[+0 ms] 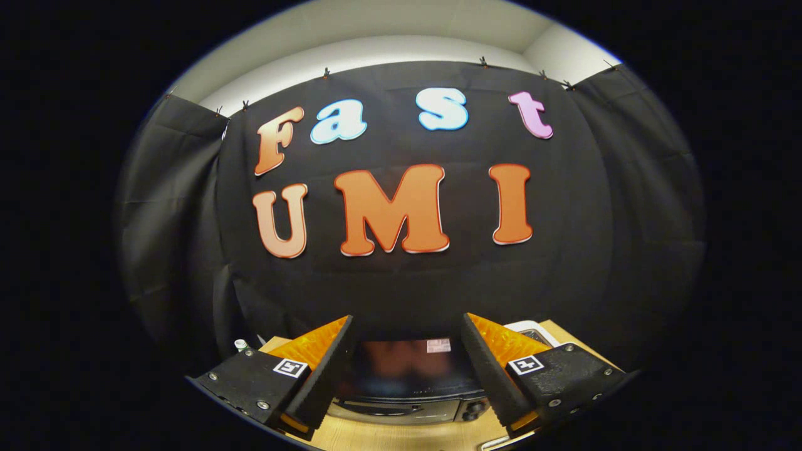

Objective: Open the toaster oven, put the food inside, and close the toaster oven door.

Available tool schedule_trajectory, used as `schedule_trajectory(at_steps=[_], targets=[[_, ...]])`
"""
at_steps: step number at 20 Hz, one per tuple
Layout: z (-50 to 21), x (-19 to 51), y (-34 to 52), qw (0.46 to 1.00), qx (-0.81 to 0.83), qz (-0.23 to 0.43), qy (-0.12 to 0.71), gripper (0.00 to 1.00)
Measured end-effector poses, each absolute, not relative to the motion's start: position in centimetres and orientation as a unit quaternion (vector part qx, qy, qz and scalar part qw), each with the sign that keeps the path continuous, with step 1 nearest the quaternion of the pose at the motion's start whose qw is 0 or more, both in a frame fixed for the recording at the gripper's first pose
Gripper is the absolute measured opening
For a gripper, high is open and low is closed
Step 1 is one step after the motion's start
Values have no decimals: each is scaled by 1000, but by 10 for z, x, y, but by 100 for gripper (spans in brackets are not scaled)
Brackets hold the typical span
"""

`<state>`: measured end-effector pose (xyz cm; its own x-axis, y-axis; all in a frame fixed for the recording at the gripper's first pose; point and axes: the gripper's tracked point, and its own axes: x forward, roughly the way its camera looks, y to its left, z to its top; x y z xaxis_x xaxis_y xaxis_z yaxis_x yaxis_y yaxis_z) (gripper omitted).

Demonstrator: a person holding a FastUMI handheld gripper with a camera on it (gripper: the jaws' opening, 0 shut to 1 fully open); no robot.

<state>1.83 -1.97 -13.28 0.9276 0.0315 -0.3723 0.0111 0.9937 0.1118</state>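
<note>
Gripper [407,351]: fingers spread wide apart, holding nothing, raised above the wooden table [401,435]; toaster oven [407,382] framed between the fingers and below them, glossy black top showing, door closed with handle across the front, knob [474,408] at its right; white tray [532,331] beyond the right finger

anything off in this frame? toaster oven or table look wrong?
Nothing stands out. The toaster oven sits square on the wooden table, door shut, seen from above between the fingers of the open hand-held gripper. No spill or damage shows.
</note>
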Motion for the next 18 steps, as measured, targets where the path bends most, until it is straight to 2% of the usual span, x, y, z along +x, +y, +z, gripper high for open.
schedule_trajectory(at_steps=[6, 14, 18], targets=[[-220, 4, 10, 951, 58, 15, 302, 100], [-288, -13, 34, 922, 58, 28, 381, 99], [-306, -14, 29, 920, 51, 13, 389, 99]])
